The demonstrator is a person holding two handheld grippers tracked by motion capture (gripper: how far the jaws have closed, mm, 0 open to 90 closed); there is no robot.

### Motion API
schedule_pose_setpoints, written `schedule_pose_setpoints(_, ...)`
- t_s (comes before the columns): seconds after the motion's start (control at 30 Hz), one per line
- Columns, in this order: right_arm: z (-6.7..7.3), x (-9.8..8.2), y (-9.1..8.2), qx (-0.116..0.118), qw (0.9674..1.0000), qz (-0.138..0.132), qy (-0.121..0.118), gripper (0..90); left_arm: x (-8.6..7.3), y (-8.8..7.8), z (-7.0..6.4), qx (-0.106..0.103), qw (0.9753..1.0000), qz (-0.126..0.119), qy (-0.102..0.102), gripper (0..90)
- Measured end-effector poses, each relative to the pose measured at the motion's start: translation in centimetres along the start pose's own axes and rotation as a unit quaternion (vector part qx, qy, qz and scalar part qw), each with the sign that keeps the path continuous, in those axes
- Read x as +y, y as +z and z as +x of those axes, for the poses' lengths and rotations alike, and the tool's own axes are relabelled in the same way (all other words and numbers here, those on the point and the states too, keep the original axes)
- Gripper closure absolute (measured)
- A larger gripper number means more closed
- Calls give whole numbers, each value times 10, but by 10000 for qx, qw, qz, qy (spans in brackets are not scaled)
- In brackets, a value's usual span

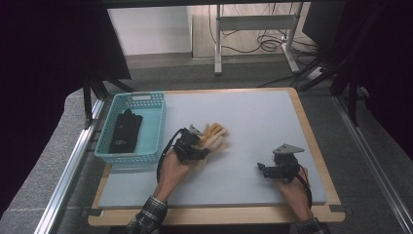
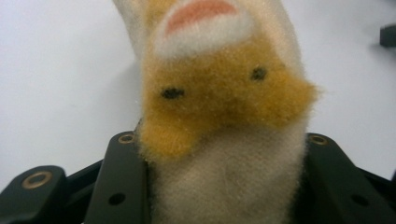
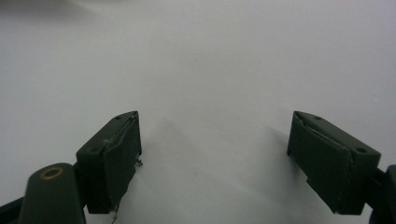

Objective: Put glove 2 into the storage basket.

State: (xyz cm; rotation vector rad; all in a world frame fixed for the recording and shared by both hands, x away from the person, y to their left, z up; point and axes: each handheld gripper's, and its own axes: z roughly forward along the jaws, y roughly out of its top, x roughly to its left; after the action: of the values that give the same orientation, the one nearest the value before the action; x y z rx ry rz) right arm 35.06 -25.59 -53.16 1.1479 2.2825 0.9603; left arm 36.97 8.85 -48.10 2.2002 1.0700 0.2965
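**Plush glove gripped, basket waiting**

The left gripper (image 1: 197, 146) is clamped on the fuzzy orange-and-cream glove (image 1: 214, 137), its 2 jaws pressing the cuff from both sides in the left gripper view, where the glove (image 2: 224, 107) hangs out ahead. It sits near the table's middle, just right of the blue basket (image 1: 156, 127) holding 1 black glove (image 1: 125, 129). The right gripper (image 1: 268, 169) rests released on the mat, nothing between its jaws. Best move, I'd judge: lift until the fingers clear the rim, then carry it across.

We see a table (image 1: 311, 146) with a wooden rim and a pale grey mat (image 1: 253, 122) covering its top. At the mat's left edge sits a turquoise basket (image 1: 153, 124).
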Motion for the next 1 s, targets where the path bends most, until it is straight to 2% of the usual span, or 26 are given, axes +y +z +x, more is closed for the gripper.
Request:
schedule_pose_setpoints(0.33,0,0,0,4,10000,1,7,170,16,-42,35,426,9984,-208,-312,542)
schedule_pose_setpoints(0.47,0,0,0,4,10000,1,4,170,20,-59,55,709,9961,-241,-475,541)
schedule_pose_setpoints(0.57,0,0,0,4,10000,0,1,170,20,-68,66,845,9943,-250,-593,541)
schedule_pose_setpoints(0.7,0,0,0,6,10000,-2,3,170,17,-80,85,1050,9908,-268,-810,540)
schedule_pose_setpoints(0.83,0,0,0,6,10000,-2,2,170,11,-92,104,1285,9857,-251,-1056,540)
schedule_pose_setpoints(1.0,0,0,0,6,10000,-2,3,170,-1,-104,131,1533,9772,-230,-1452,539)
